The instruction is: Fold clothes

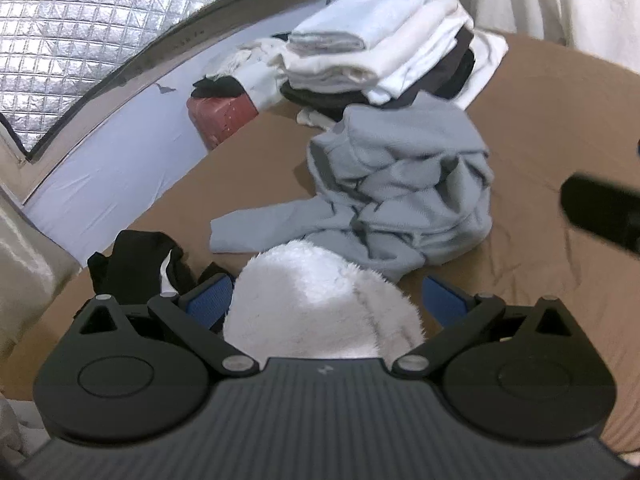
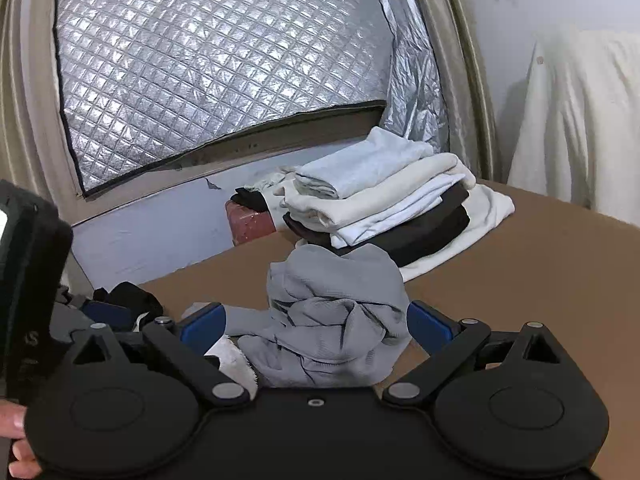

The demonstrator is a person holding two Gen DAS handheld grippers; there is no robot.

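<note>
Left wrist view: the white fluffy cloth (image 1: 324, 304) sits between the left gripper's (image 1: 326, 302) spread fingers (image 1: 211, 300). Beyond lies the grey garment (image 1: 400, 196), bracketed by the right gripper's (image 2: 316, 322) open fingers (image 2: 202, 326). A folded stack (image 2: 384, 200) is farther back on the brown surface (image 2: 520, 248).

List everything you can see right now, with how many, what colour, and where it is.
grey garment: one, blue-grey, crumpled mid-surface
fluffy white item: one, white, between the left gripper's open fingers
black garment: one, black, near left edge
folded stack: one, white and dark layers, far end
red box: one, red, beside the stack
brown surface: one, brown, under everything
quilted foil cover: one, silver, behind
left gripper: open
right gripper: open, around the grey garment
</note>
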